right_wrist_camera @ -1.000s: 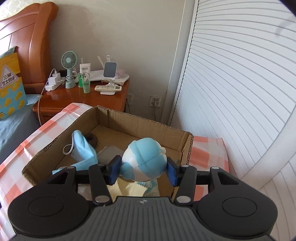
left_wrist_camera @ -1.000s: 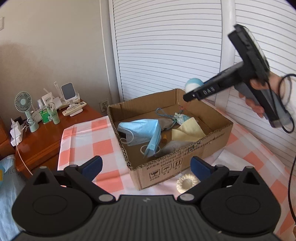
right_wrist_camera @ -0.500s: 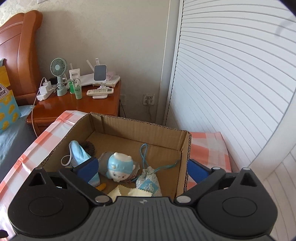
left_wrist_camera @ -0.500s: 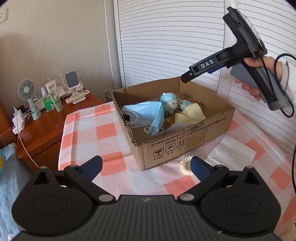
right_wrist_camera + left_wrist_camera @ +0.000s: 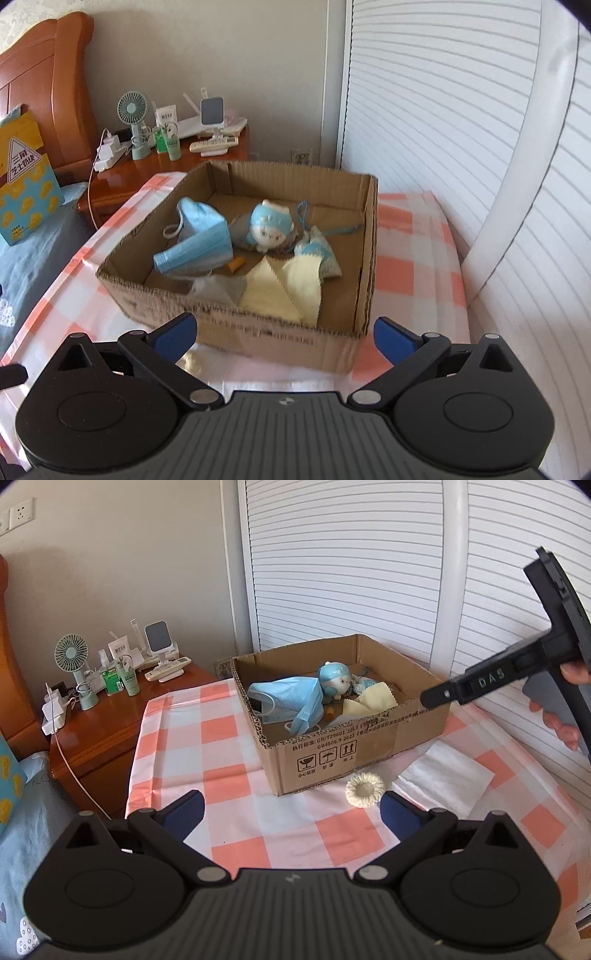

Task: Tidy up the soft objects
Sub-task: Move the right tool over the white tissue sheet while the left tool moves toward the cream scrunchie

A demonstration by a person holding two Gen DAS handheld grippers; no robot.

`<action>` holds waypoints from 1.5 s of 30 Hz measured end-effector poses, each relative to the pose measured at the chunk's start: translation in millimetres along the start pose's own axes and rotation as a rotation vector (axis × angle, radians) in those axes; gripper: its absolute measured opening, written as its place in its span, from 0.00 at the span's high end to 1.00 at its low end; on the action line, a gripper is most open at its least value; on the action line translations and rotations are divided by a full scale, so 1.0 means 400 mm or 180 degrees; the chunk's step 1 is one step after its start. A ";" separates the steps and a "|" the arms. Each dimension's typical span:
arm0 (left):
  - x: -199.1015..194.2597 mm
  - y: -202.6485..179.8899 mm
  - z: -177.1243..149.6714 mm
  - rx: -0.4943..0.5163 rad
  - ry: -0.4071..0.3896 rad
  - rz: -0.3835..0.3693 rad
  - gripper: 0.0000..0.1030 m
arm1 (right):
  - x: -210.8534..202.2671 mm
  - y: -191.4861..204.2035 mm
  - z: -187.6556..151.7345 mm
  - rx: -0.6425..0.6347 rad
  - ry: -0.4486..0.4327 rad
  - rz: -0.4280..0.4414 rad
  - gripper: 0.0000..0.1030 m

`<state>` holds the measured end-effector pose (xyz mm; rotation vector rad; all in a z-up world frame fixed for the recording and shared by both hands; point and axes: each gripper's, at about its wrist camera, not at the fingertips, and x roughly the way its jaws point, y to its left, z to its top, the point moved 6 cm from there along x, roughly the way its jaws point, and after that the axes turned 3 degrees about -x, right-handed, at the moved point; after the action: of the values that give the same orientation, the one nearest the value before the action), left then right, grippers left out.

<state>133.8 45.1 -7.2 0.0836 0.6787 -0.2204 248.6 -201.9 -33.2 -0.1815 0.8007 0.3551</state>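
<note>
Right wrist view: one cardboard box (image 5: 258, 332) holds one plush doll (image 5: 271, 229), one face mask (image 5: 201, 242); both tools gape wide, empty.

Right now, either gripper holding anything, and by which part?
Nothing held. Left gripper and right gripper are both open and empty; the blue plush toy lies in the cardboard box.

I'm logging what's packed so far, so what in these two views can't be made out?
- Left wrist view: small orange item in the brown cardboard box, mostly hidden by the blue face mask.
- Right wrist view: cream knitted ring, motion-blurred, partly behind the right hand-held gripper.
- Box print: too small.
</note>
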 end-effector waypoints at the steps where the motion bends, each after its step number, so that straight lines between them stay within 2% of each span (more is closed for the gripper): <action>1: -0.003 -0.004 -0.008 0.0005 0.0007 0.0021 0.02 | 0.006 0.000 -0.029 0.0026 0.0056 -0.0006 0.00; 5: -0.012 -0.021 -0.039 -0.0004 0.0046 0.0038 0.02 | 0.046 -0.017 -0.128 0.0247 0.0316 -0.0064 0.00; 8: -0.011 -0.035 -0.060 -0.0009 0.0100 0.0028 0.02 | 0.087 -0.032 -0.176 0.0337 0.0495 -0.0203 0.00; 11: -0.009 -0.047 -0.077 -0.0002 0.0144 -0.0018 0.02 | 0.113 -0.035 -0.206 0.0426 0.0616 -0.0166 0.00; 17: 0.002 -0.050 -0.096 -0.0067 0.0224 -0.0052 0.02 | 0.117 0.005 -0.209 0.0314 0.0575 -0.0105 0.00; 21: 0.012 -0.046 -0.101 -0.0095 0.0254 -0.0060 0.02 | 0.118 0.052 -0.214 -0.0081 0.0588 -0.0179 0.00; 29: 0.030 -0.043 -0.109 -0.0165 0.0310 -0.0107 0.02 | 0.104 0.093 -0.226 -0.0023 0.0709 -0.0077 0.00; 37: 0.038 -0.026 -0.118 -0.0268 0.0339 -0.0106 0.02 | 0.080 0.154 -0.256 -0.0252 0.0639 0.0074 0.00; 45: 0.044 -0.016 -0.124 -0.0347 0.0365 -0.0109 0.02 | 0.091 0.183 -0.244 -0.0213 0.0587 0.0027 0.00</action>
<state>115.4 43.0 -56.7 -0.0201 0.8055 -0.2121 179.3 -153.8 -128.2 -0.2766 0.9724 0.3771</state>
